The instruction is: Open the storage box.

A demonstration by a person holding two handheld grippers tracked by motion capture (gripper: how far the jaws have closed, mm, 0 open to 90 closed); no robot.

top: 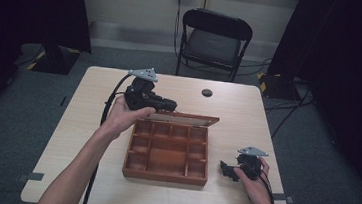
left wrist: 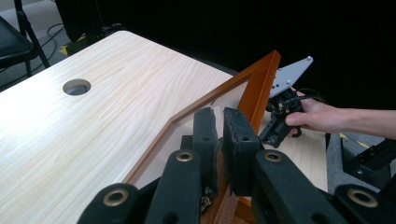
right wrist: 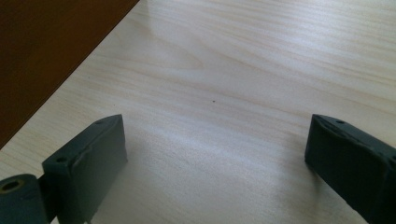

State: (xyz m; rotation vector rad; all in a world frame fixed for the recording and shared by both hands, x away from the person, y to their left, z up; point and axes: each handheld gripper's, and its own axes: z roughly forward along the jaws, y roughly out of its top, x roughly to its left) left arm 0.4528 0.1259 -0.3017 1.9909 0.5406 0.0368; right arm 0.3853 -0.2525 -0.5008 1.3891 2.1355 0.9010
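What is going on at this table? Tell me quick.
A person is working a wooden box with a gripper in each hand. The left gripper is shut on the frame of the box's lid, holding it raised at the back of the box. The compartments look empty. The right gripper rests on the table to the right of the box, jaws wide open with nothing between them.
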